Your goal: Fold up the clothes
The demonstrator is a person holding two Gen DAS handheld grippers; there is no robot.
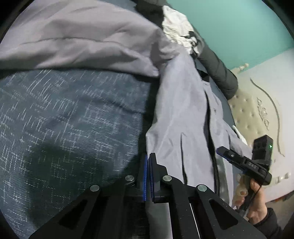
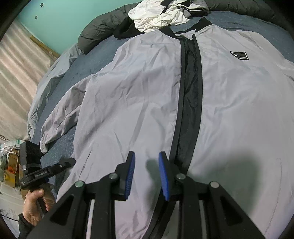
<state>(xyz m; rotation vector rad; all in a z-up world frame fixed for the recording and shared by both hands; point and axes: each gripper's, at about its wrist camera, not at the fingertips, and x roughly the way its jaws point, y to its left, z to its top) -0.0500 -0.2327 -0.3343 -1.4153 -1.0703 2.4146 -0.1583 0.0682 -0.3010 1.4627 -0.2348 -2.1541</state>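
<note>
Location: the grey jacket [image 2: 147, 88] lies front-up on the bed [image 2: 102, 47], collar away from the person, hem nearest.
Appearance: thin, creased grey cloth; black collar and black zip bands, the front parted to show dark lining; a black patch [image 2: 239, 55] on one chest panel; one sleeve [image 2: 60, 117] trails out to the side.
Left gripper [image 1: 148, 161]: jaws clenched at the jacket's edge; whether cloth is pinched between them cannot be told.
Right gripper [image 2: 146, 161]: jaws part open, nothing between them, poised above the hem beside the zip.
Reason for placement: spread flat, presumably so sides and sleeves can be folded inward.
Surroundings: white garment [image 2: 158, 16] and dark quilt [image 2: 102, 25] heaped beyond the collar.
</note>
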